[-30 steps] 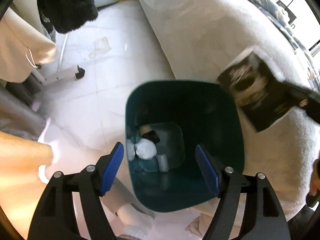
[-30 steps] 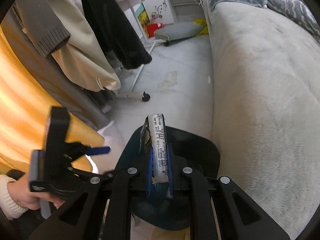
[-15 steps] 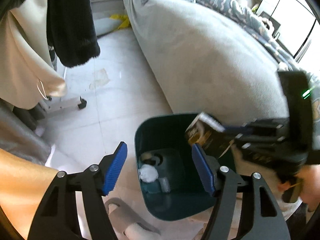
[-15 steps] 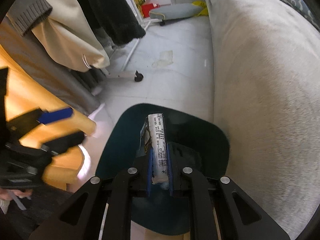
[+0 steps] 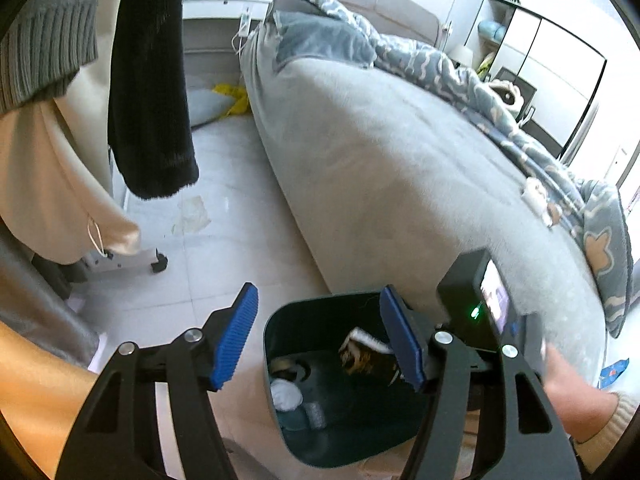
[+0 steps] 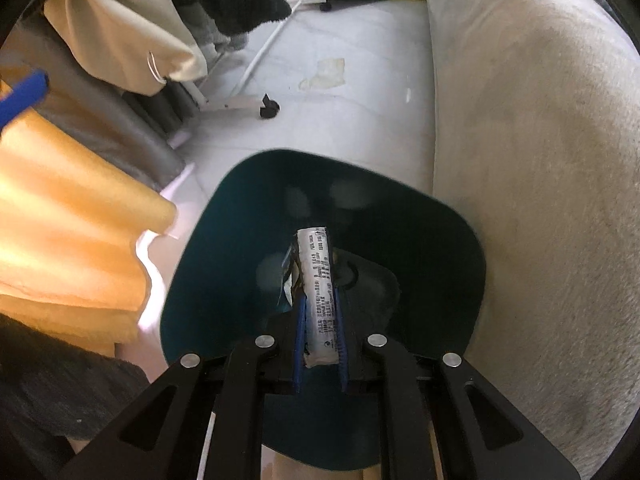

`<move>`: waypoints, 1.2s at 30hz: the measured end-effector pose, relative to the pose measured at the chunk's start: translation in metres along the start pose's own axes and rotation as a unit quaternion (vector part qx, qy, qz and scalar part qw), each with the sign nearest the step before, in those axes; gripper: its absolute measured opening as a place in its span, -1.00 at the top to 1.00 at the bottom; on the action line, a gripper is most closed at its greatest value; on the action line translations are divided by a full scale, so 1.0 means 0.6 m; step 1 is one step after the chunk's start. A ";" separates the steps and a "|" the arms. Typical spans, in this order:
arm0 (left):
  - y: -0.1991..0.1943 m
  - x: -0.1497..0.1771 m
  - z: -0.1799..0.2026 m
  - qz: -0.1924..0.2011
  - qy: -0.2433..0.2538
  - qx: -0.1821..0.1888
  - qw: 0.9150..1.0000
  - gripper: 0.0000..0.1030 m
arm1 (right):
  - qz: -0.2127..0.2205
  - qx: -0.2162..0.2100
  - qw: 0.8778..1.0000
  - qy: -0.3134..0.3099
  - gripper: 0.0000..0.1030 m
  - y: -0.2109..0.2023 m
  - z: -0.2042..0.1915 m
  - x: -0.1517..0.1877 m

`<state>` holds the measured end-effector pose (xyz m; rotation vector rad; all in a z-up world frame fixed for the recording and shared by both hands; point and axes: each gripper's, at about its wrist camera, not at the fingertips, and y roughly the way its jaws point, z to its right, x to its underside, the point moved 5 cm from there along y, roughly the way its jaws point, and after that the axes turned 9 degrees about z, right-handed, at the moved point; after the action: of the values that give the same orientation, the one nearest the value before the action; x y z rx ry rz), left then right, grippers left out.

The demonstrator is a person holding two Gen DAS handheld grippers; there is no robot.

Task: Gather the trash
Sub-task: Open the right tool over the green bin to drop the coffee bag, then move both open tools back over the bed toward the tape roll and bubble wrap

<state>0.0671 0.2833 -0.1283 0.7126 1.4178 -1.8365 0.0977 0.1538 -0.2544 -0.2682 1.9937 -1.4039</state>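
Observation:
A dark teal bin stands on the floor beside the bed; it also shows in the right wrist view. Inside lie a white crumpled ball and other scraps. My right gripper is shut on a flattened snack wrapper and holds it inside the bin's mouth; the wrapper shows in the left wrist view. My left gripper is open and empty, above the bin's left side.
A grey bed with a patterned blue quilt runs along the right. Clothes hang on a wheeled rack at left. An orange cloth lies left of the bin. A stain marks the tiled floor.
My right gripper has lowered the wrapper from beside the bin's rim down into its mouth. My left gripper has lifted and tilted up, so more of the bed shows.

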 end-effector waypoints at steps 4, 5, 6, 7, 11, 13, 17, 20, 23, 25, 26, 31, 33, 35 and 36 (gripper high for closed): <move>-0.006 -0.012 0.005 0.012 -0.001 0.003 1.000 -0.28 | -0.005 0.003 1.000 -0.001 0.14 -0.005 0.003 0.006; -0.006 -0.014 0.006 0.014 -0.003 0.003 1.000 -0.28 | -0.003 0.005 1.000 -0.002 -0.06 -0.009 0.003 0.004; -0.007 -0.015 0.007 0.015 -0.003 0.003 1.000 -0.28 | 0.002 0.005 1.000 -0.005 -0.19 -0.015 0.002 0.003; -0.007 -0.016 0.007 0.017 -0.004 0.002 1.000 -0.28 | 0.003 0.005 1.000 -0.006 -0.19 -0.017 0.002 0.003; -0.010 -0.027 0.012 0.025 -0.013 0.005 1.000 -0.28 | 0.016 0.000 1.000 -0.007 -0.22 -0.038 0.002 0.003; -0.012 -0.035 0.019 0.032 -0.014 0.007 0.999 -0.28 | 0.025 -0.002 1.000 -0.007 -0.32 -0.053 0.004 0.002; -0.021 -0.050 0.036 0.047 -0.015 0.011 0.999 -0.29 | 0.048 -0.006 0.999 -0.004 -0.45 -0.085 0.008 -0.003; -0.026 -0.063 0.050 0.058 -0.019 0.016 0.998 -0.31 | 0.068 -0.013 0.998 -0.002 -0.51 -0.109 0.014 -0.009; -0.028 -0.070 0.068 0.064 -0.017 0.019 0.998 -0.31 | 0.098 -0.017 0.995 -0.008 -0.57 -0.139 0.020 -0.013; -0.028 -0.074 0.080 0.066 -0.015 0.021 0.997 -0.32 | 0.122 -0.017 0.992 -0.008 -0.69 -0.163 0.025 -0.015; -0.027 -0.075 0.085 0.067 -0.015 0.023 0.997 -0.33 | 0.130 -0.017 0.991 -0.007 -0.70 -0.169 0.027 -0.016; -0.027 -0.086 0.125 0.074 -0.004 0.031 0.997 -0.39 | 0.185 -0.002 0.983 0.001 -0.79 -0.228 0.056 -0.022; -0.025 -0.088 0.139 0.074 0.002 0.032 0.997 -0.44 | 0.203 0.010 0.979 0.008 -0.84 -0.250 0.072 -0.022; -0.023 -0.088 0.152 0.074 0.010 0.032 0.997 -0.48 | 0.219 0.021 0.975 0.015 -0.87 -0.269 0.089 -0.020; -0.021 -0.089 0.161 0.075 0.014 0.032 0.997 -0.48 | 0.228 0.026 0.973 0.019 -0.87 -0.280 0.100 -0.019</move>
<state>0.0884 0.2019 -0.0556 0.8576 1.2916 -1.7675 0.1092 0.0476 -0.1110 0.2300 1.8891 -1.1655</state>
